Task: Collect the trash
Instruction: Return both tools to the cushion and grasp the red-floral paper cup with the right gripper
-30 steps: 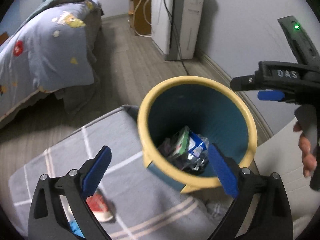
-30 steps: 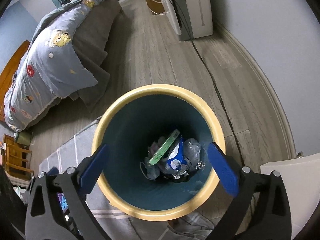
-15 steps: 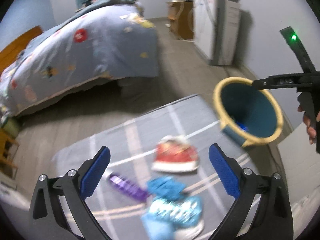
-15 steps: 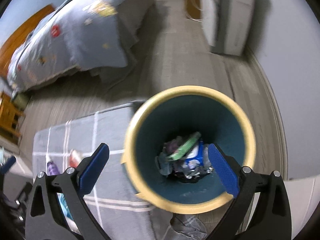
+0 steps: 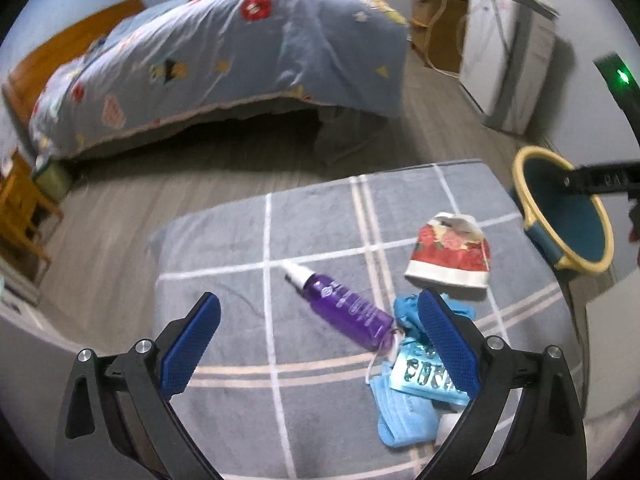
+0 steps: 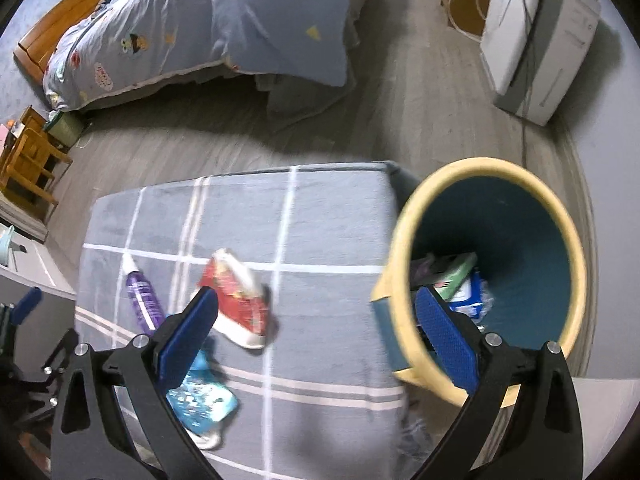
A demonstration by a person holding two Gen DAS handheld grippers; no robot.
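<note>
Grey checked table (image 5: 320, 236) carried the trash: purple bottle (image 5: 344, 309), red packet (image 5: 450, 254), blue masks (image 5: 404, 412). Left hand-held gripper (image 5: 318, 350) hung wide and empty, as did the right hand-held gripper (image 6: 316, 340) beside the bin (image 6: 404, 240). Best to straddle the bottle's middle squarely.

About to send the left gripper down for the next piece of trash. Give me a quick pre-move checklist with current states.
1. Left gripper open and empty: ok.
2. Purple spray bottle lying between and ahead of its fingers: ok.
3. Bottle clear of other items: not ok, its base touches the blue mask pile.
4. Right gripper open and empty: ok.
5. Trash bin has room: ok, trash only at the bottom.
6. Red pouch apart from the bottle: ok.
</note>
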